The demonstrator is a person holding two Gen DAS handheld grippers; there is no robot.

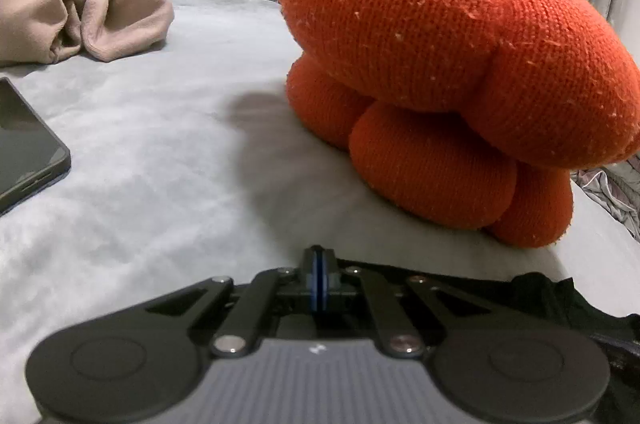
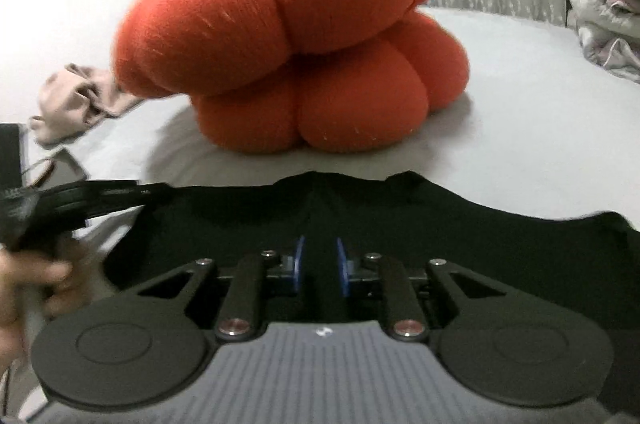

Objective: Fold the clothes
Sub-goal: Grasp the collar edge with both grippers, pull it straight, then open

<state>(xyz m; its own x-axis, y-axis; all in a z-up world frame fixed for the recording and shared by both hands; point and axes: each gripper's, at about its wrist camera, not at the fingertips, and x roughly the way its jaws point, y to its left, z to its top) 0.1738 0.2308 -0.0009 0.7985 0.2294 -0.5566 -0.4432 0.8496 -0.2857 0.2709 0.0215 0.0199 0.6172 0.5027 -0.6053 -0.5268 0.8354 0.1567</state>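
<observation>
Two grippers: both low over the grey bed, each pointing toward the orange cushion.
Left gripper (image 1: 319, 260): blue pads pressed flat together, no gap; whether any cloth is pinched between them, I can't tell.
Left gripper's surroundings: bare sheet under the tips, a dark edge of cloth showing at 4 o'clock in its own view.
Right gripper (image 2: 320, 266): jaws narrowly parted, blue pads apart, hanging right over the black garment (image 2: 500, 244).
Right gripper's hold: dark cloth sits in the gap, but pads pressing on it? Can't be made out.
Black garment: spread on the bed sheet (image 2: 520, 103), its far edge wavy, just short of the cushion.
Orange knitted cushion (image 1: 432, 35): pumpkin-shaped, lobed, tilted on the bed at 12 o'clock of both grippers.
Beige garment (image 1: 80, 19): crumpled at 10 o'clock, well apart from the black one.
Phone (image 1: 24, 143): flat at 9 o'clock in the left view.
Containers: nothing to report.
Hand (image 2: 24, 288): blurred, at 9 o'clock in the right view.
</observation>
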